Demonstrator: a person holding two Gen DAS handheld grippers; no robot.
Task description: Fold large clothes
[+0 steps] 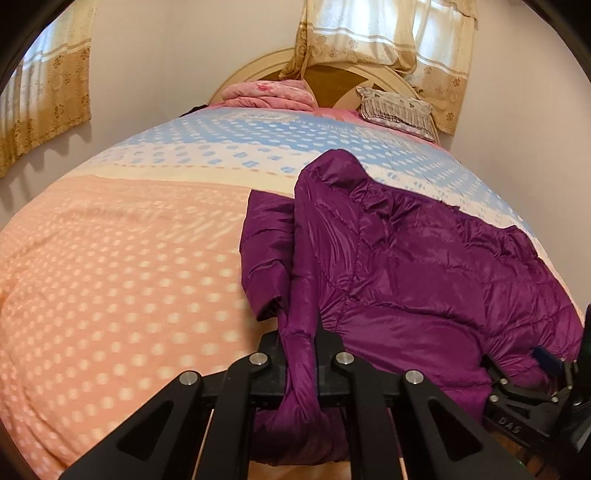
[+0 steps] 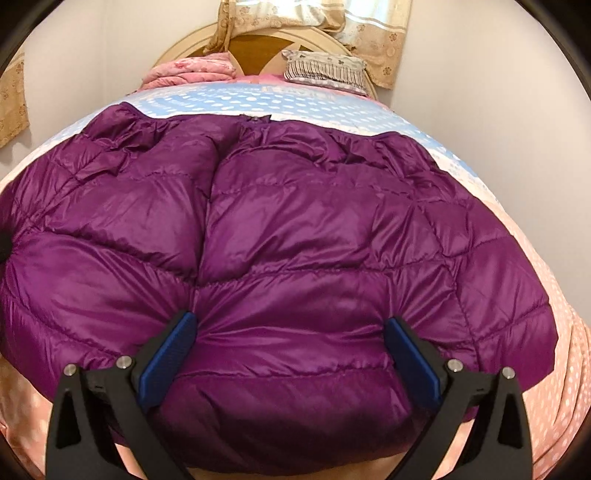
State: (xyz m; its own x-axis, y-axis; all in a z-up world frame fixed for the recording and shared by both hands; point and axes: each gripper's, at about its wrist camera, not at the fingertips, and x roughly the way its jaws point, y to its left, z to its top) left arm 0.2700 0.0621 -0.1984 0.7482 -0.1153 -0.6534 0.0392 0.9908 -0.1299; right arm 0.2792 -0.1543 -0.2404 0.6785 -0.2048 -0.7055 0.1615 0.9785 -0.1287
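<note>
A shiny purple quilted down jacket [image 2: 295,229] lies spread on the bed, its hem toward me. In the left wrist view a fold at the left edge of the jacket [image 1: 406,266] is lifted, and my left gripper [image 1: 300,343] is shut on that strip of purple fabric, which hangs down between the black fingers. My right gripper [image 2: 291,332] stands open and wide, its blue pads [image 2: 173,350] pushed into the puffy hem on either side of a bulge of fabric. The right gripper [image 1: 546,373] also shows at the far right of the left wrist view, low on the jacket.
The bed cover [image 1: 110,277] is pink with white dots near me and blue with white dots farther off. A folded pink quilt [image 1: 269,94] and a striped pillow [image 1: 397,109] lie by the round headboard [image 1: 332,79]. Curtains [image 1: 388,33] hang behind, and walls close in on both sides.
</note>
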